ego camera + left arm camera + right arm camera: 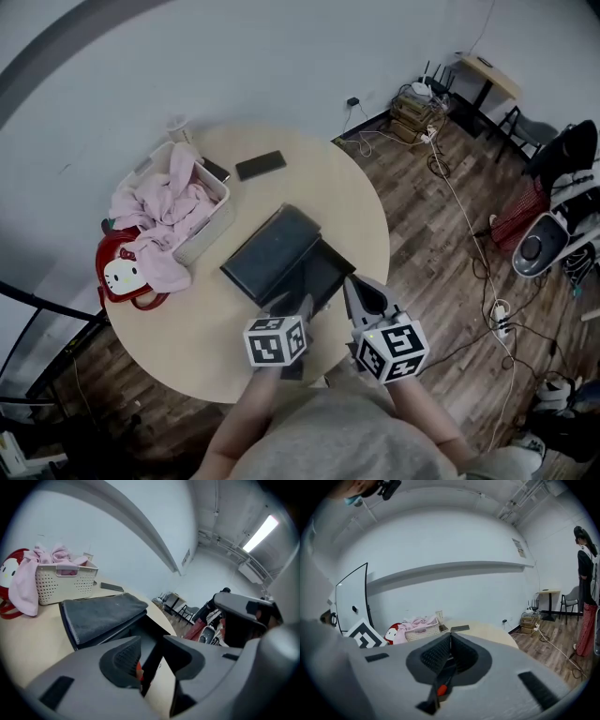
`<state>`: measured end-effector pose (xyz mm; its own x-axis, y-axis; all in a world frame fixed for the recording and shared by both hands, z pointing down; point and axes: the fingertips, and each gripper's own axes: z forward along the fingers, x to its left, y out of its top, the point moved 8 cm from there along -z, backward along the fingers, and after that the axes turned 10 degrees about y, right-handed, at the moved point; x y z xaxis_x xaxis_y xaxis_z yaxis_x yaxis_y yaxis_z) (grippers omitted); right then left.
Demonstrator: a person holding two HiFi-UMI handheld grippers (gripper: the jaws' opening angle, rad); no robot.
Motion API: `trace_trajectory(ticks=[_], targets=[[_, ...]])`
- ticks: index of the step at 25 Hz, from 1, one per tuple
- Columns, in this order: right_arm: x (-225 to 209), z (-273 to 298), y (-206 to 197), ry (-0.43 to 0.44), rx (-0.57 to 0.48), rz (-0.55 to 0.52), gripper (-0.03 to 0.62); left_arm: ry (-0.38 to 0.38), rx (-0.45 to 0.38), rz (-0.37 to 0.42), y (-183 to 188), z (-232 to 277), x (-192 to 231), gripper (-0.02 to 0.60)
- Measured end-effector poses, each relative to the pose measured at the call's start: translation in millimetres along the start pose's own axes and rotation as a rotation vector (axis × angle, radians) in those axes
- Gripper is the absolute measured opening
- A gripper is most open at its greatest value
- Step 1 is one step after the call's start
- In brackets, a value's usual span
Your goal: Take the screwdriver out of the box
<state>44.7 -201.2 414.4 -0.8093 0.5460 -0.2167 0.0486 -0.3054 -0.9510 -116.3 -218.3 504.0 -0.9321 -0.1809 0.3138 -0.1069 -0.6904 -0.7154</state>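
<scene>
The round table [178, 347] has a pale wood top and stands on a dark plank floor [441, 234]. At its left edge sits a red bag [120, 279] with a cartoon cat face, touching a white slotted basket [214, 223] that stands just beside it. Beyond the basket lie two flat dark things: a black phone [261, 165], and a smaller one [216, 171] against the basket's far corner, perhaps a second phone. Near the middle lies a dark grey box [274, 251], open, its lid to the left and its tray toward the near edge.
</scene>
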Motion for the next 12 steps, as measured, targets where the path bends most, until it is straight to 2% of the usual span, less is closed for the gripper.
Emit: trace_trajectory(ticks=[3,12], targets=[[-5,5,1,0.0,0.01,0.01,0.0,0.015,0.068,0.015,-2,16,0,0.148],[-28,17,4,0.044,0.055,0.023,0.0,0.09,0.25,-0.004,-14,64,2,0.183]])
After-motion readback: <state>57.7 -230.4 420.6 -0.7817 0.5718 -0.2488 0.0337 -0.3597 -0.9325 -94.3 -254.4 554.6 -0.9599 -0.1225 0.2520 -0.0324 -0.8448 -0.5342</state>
